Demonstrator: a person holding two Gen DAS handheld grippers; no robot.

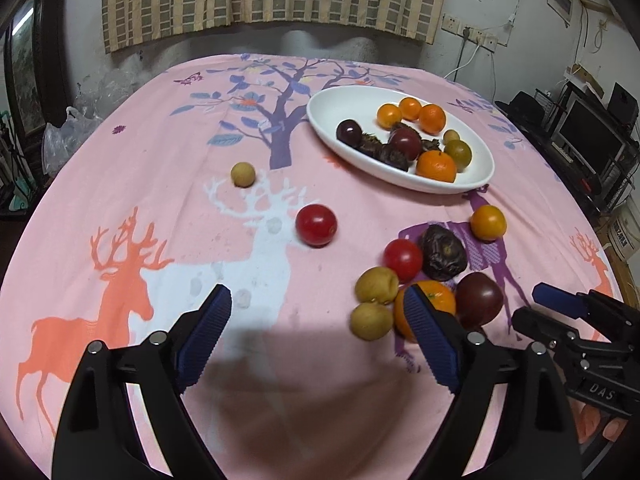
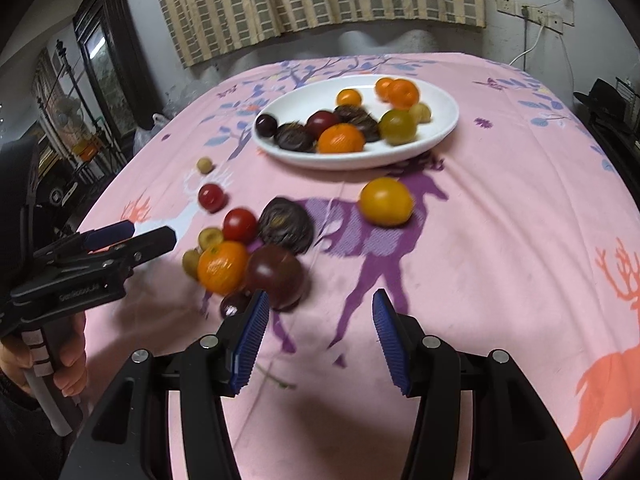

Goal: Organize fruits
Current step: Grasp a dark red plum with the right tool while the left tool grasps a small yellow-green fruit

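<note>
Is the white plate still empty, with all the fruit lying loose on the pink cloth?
No, the white plate already holds several fruits, among them an orange mandarin, while others lie loose on the cloth.

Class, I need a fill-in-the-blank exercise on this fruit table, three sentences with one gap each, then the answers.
1. The sorted fruits lie in a white oval ____.
2. The tablecloth is mostly ____ in colour.
3. Both the left gripper and the right gripper have jaws standing ____, with nothing held between them.

Missing words: plate; pink; open
</note>
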